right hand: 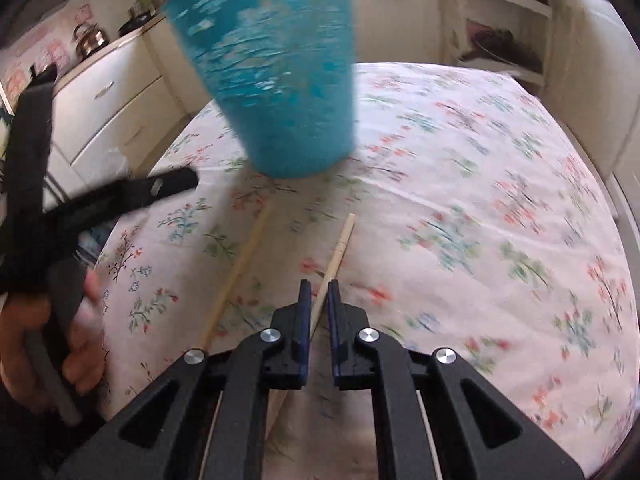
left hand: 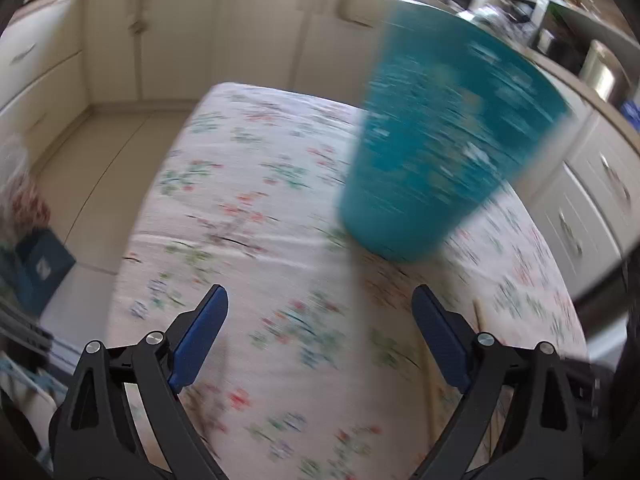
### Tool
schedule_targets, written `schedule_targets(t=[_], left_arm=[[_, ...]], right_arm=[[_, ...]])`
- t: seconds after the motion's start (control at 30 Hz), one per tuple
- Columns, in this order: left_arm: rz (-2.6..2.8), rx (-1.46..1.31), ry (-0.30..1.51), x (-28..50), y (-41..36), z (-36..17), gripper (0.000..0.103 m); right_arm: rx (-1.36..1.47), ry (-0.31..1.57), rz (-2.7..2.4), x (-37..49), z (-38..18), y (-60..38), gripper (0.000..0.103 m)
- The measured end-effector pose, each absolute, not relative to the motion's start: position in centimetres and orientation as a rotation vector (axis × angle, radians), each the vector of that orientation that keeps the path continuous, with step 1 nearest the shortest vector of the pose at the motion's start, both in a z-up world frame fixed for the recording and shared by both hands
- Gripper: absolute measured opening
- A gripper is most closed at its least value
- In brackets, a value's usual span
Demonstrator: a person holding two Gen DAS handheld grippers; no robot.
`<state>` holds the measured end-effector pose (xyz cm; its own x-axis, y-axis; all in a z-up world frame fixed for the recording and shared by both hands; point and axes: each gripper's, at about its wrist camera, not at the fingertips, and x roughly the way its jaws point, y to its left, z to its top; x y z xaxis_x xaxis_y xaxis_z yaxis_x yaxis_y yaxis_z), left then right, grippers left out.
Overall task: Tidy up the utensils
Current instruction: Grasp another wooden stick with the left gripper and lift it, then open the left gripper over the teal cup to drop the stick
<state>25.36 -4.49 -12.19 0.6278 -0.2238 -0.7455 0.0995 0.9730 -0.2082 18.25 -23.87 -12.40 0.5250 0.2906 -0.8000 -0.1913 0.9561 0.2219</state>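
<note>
A tall teal cup (left hand: 444,136) stands on the floral tablecloth (left hand: 256,208); it also shows in the right wrist view (right hand: 280,68). My left gripper (left hand: 320,312) is open and empty, a little short of the cup. My right gripper (right hand: 319,292) is shut on a wooden chopstick (right hand: 340,244) that points toward the cup. A second chopstick (right hand: 240,268) lies on the cloth to its left, its far end near the cup's base; part of it shows in the left wrist view (left hand: 478,316). The left gripper (right hand: 120,192) appears at the left of the right wrist view.
Cream cabinets (left hand: 180,40) surround the table. A kettle (right hand: 90,40) sits on the counter at left. Shelves (right hand: 504,40) stand beyond the table's far right. A blue box (left hand: 36,268) lies on the floor at left.
</note>
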Motion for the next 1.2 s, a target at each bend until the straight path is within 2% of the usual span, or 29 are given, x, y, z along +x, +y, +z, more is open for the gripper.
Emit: schedule_targets(t=[0.1, 0.17, 0.23, 0.3, 0.37, 0.4, 0.43, 0.47, 0.53, 0.67, 0.8, 0.97, 1.2], left_arm=[[-0.215, -0.015, 0.873, 24.3, -8.0, -12.0, 0.086], [-0.206, 0.063, 0.896, 24.2, -9.9, -12.5, 0.078], [-0.198, 0.077, 0.939, 24.6, -10.7, -13.2, 0.063], [-0.179, 0.117, 0.938, 24.7, -11.4, -13.6, 0.053], [-0.208, 0.132, 0.925, 24.5, -11.7, -13.6, 0.035], [-0.222, 0.141, 0.924, 24.5, -12.0, -13.5, 0.011], [-0.237, 0.147, 0.934, 24.6, -12.3, -13.4, 0.005], [-0.248, 0.137, 0.94, 24.7, -12.3, -13.3, 0.004], [-0.288, 0.075, 0.947, 24.5, -11.7, -12.9, 0.004], [-0.391, -0.094, 0.863, 22.5, -8.9, -9.3, 0.004], [-0.492, -0.236, 0.655, 20.3, -5.5, -0.9, 0.004], [-0.404, -0.292, 0.375, 23.9, -4.2, 7.4, 0.004], [-0.284, -0.399, 0.272, 32.1, -5.0, 8.6, 0.005]], right_arm=[[0.145, 0.975, 0.274, 18.3, -12.3, -24.9, 0.009], [0.147, 0.973, 0.275, 18.3, -12.3, -25.3, 0.009], [0.147, 0.973, 0.277, 18.2, -12.5, -25.6, 0.011], [0.162, 0.972, 0.277, 18.7, -12.4, -25.3, 0.013], [0.169, 0.969, 0.277, 18.8, -12.4, -25.4, 0.014], [0.167, 0.967, 0.277, 18.6, -12.4, -25.3, 0.015], [0.165, 0.964, 0.277, 18.4, -12.4, -25.1, 0.016], [0.164, 0.959, 0.279, 18.4, -12.5, -25.0, 0.018], [0.165, 0.95, 0.287, 18.5, -12.4, -24.8, 0.027], [0.173, 0.943, 0.282, 18.9, -12.4, -24.6, 0.033], [0.202, 0.942, 0.282, 19.1, -12.4, -24.8, 0.036], [0.201, 0.936, 0.282, 19.1, -12.4, -24.7, 0.038], [0.241, 0.928, 0.297, 19.1, -12.5, -25.2, 0.039]])
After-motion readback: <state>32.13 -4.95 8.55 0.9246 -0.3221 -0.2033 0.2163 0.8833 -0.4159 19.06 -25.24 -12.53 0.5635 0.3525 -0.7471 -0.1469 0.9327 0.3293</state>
